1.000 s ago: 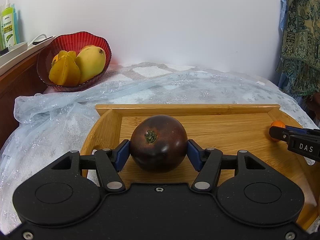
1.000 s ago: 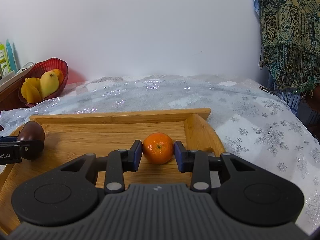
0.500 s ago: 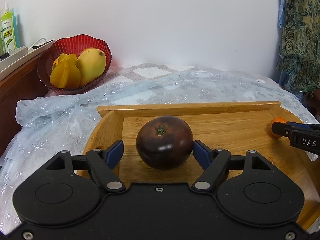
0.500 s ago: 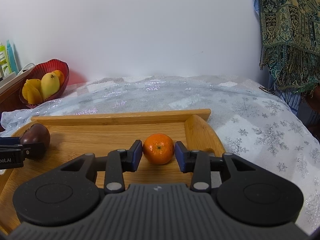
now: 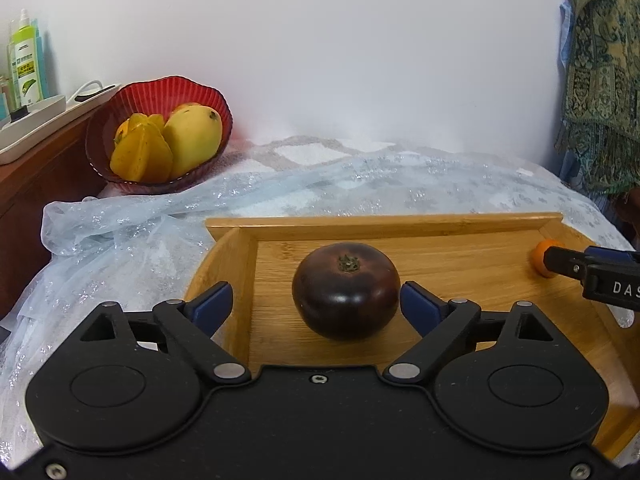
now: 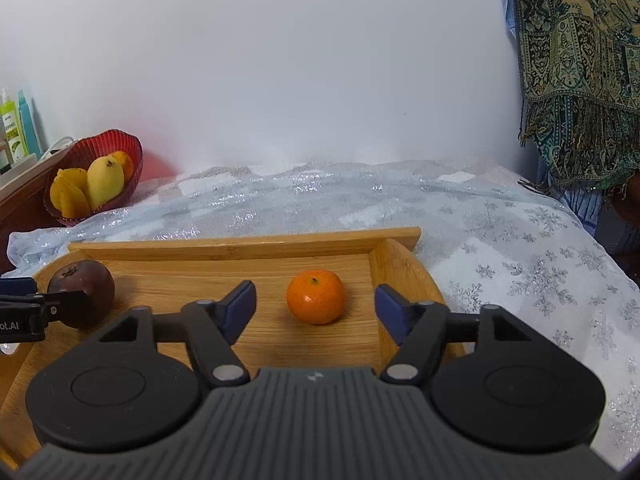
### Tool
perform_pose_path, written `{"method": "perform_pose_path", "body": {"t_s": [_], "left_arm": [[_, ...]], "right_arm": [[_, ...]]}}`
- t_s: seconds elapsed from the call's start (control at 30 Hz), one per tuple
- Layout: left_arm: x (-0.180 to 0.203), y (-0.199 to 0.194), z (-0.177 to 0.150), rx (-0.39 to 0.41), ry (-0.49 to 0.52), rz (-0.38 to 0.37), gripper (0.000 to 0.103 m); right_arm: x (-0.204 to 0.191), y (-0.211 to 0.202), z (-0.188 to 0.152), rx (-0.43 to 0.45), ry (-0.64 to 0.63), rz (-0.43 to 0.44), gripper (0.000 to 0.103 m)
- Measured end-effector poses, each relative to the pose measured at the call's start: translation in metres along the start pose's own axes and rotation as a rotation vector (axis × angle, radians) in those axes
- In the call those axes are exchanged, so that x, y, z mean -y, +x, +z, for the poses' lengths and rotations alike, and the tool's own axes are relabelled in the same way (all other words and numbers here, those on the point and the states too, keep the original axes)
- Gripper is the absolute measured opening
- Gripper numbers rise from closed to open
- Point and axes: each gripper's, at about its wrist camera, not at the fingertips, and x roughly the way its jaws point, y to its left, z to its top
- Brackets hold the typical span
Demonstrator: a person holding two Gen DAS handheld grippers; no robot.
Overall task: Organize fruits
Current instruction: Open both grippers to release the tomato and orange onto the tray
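The left tongs are spread apart, clear of the dark fruit standing on the tray. The right tongs gape wide around the orange, touching nothing, near the tray's right wall. Farther off, a red bowl holds a mango and yellow fruit.

A pale bamboo-grained wooden tray is looking smooth and matt, a sheer glittery blue cloth is sparkling, a ribbed red glass-like bowl is gleaming, and a dark purple round fruit is shining glossily.
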Motion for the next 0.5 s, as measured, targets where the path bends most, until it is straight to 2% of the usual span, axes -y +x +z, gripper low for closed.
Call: {"method": "perform_pose_path", "body": {"t_s": [0.07, 0.5], "left_arm": [[-0.002, -0.002, 0.000, 0.001, -0.011, -0.004, 0.096], [-0.001, -0.019, -0.007, 0.013, -0.007, -0.023, 0.099]], "right_arm": [[0.000, -0.002, 0.000, 0.009, -0.001, 0.000, 0.086], [-0.006, -0.020, -0.008, 0.046, -0.004, 0.026, 0.096]]}}
